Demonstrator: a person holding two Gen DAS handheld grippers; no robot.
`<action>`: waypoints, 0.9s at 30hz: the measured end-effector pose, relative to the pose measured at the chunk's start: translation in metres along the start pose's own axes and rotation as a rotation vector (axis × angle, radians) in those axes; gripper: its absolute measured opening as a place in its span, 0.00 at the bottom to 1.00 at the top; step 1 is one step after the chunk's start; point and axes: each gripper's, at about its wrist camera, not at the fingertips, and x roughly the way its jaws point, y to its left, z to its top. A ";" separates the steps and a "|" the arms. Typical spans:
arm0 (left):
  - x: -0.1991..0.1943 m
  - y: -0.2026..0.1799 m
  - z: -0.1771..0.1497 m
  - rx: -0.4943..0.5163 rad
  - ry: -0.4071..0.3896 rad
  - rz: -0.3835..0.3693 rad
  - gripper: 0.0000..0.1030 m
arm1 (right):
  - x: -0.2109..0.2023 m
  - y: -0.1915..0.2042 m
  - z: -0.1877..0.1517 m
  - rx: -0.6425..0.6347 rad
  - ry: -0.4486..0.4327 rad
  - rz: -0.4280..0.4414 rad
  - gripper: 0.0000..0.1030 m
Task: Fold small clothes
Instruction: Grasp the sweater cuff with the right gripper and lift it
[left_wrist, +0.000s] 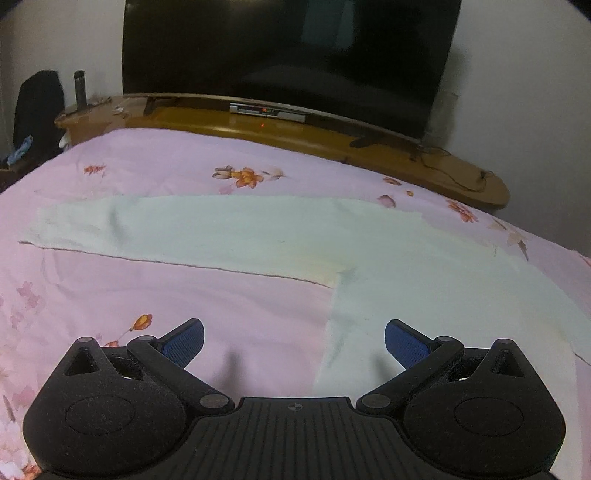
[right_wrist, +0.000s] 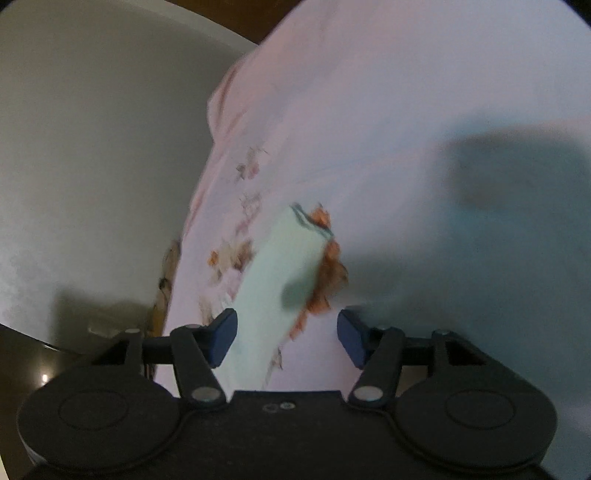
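A pale mint-green garment (left_wrist: 236, 232) lies flat on the pink floral bedsheet (left_wrist: 147, 295). One long part stretches left and another part runs toward the lower right. My left gripper (left_wrist: 294, 345) is open and empty, hovering just above the sheet at the garment's inner corner. In the right wrist view a narrow strip of the same pale green cloth (right_wrist: 280, 273) lies on the sheet, running between the blue pads. My right gripper (right_wrist: 287, 338) is open around that strip, with its left pad close beside it. This view is blurred.
A wooden shelf (left_wrist: 295, 136) runs along the bed's far edge with a large dark TV (left_wrist: 288, 51) and a set-top box (left_wrist: 267, 110) on it. Dark items (left_wrist: 37, 107) stand at the far left. A white wall (right_wrist: 92, 166) is beside the bed.
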 end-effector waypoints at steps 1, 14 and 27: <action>0.004 0.001 -0.001 -0.004 0.005 0.003 1.00 | 0.003 0.001 0.000 -0.013 0.001 0.001 0.56; 0.016 0.020 0.001 0.009 0.049 0.120 1.00 | 0.011 0.019 0.005 -0.153 -0.012 -0.069 0.08; 0.001 0.082 -0.012 -0.046 0.006 0.203 1.00 | 0.018 0.205 -0.170 -0.897 0.093 0.116 0.07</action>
